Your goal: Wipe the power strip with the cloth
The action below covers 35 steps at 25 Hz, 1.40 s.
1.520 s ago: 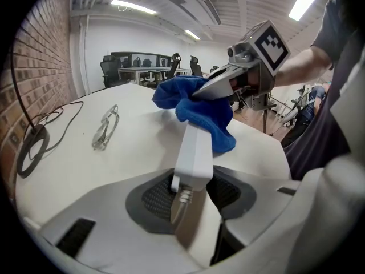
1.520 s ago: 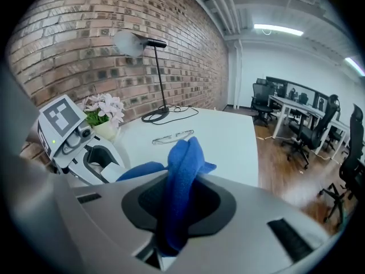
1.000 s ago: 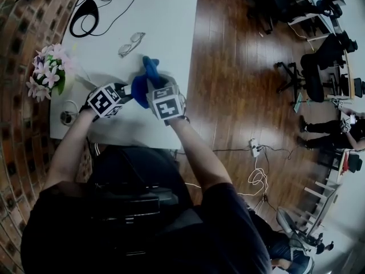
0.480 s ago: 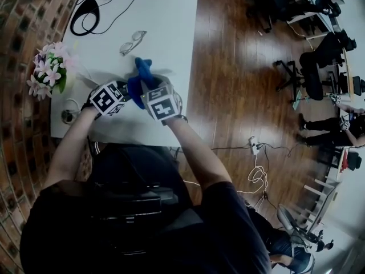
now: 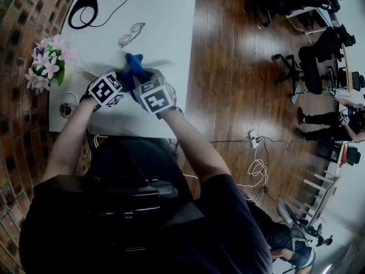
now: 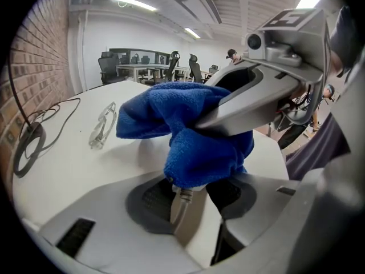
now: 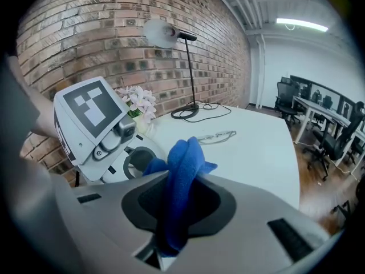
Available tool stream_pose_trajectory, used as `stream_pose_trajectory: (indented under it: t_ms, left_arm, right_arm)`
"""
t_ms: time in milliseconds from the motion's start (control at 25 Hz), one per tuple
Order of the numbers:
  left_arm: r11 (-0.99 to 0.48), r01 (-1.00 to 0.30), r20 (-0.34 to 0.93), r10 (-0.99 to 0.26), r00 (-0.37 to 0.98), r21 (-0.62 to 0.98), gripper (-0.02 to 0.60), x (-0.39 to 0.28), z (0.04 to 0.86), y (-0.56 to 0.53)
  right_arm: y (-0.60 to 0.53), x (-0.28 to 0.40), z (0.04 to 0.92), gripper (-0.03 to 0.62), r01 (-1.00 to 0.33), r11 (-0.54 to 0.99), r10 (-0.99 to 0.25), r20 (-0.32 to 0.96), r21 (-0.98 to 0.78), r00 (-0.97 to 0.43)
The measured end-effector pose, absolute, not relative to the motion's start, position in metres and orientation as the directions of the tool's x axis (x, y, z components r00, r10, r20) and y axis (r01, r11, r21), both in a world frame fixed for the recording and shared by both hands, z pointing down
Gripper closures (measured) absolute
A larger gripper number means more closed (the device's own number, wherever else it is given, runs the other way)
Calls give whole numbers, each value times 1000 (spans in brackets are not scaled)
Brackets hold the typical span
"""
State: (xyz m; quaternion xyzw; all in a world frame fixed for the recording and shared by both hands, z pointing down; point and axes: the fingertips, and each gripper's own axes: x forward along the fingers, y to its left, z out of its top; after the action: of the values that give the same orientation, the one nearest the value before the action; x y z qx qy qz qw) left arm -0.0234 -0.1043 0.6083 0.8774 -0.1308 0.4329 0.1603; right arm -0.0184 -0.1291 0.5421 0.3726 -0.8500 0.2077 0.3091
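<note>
Both grippers are held together above the near part of the white table (image 5: pixel 165 16). The left gripper (image 5: pixel 125 83) (image 6: pixel 188 194) is shut on the end of the white power strip (image 6: pixel 187 216), where its cord collar comes out. A blue cloth (image 5: pixel 134 65) (image 6: pixel 194 136) (image 7: pixel 183 158) lies draped over the strip and hides most of it. Pinching that cloth between its jaws is the right gripper (image 5: pixel 140 77) (image 7: pixel 174 205), which stays shut on it. In the left gripper view the right gripper's body (image 6: pixel 268 93) presses in from the right.
A pair of glasses (image 5: pixel 131 35) lies beyond the grippers. A lamp base with looped black cable (image 5: pixel 84 7) is at the far left corner. Pink flowers (image 5: pixel 47 67) stand by the brick wall. Wooden floor with a cabled socket strip (image 5: pixel 254 142) lies right of the table edge.
Both grippers, the cloth and the strip have drifted a little to the left and away from the person. Both grips look unchanged.
</note>
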Motion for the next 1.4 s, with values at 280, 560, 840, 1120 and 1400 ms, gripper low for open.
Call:
stream_pose_trajectory:
  t_ms: [280, 560, 840, 1120, 1400]
  left_arm:
    - [-914, -371, 801, -97, 590, 163, 399, -23, 607, -105]
    - [-919, -367, 803, -108, 586, 144, 399, -22, 607, -103]
    - [-927, -355, 804, -116, 583, 123, 400, -22, 606, -100]
    - [-928, -350, 805, -106, 583, 131, 405, -19, 598, -96]
    - [-926, -352, 805, -105, 584, 135, 405, -20, 599, -96]
  right_arm:
    - [-128, -25, 542, 530, -748, 651, -487, 683, -132, -544]
    - [-118, -40, 541, 530, -705, 692, -436, 690, -153, -578]
    - [-111, -52, 540, 531, -688, 683, -367, 698, -247, -615]
    - [-109, -67, 540, 531, -646, 726, -334, 700, -237, -631]
    - [-113, -67, 541, 531, -640, 742, -340, 711, -199, -616]
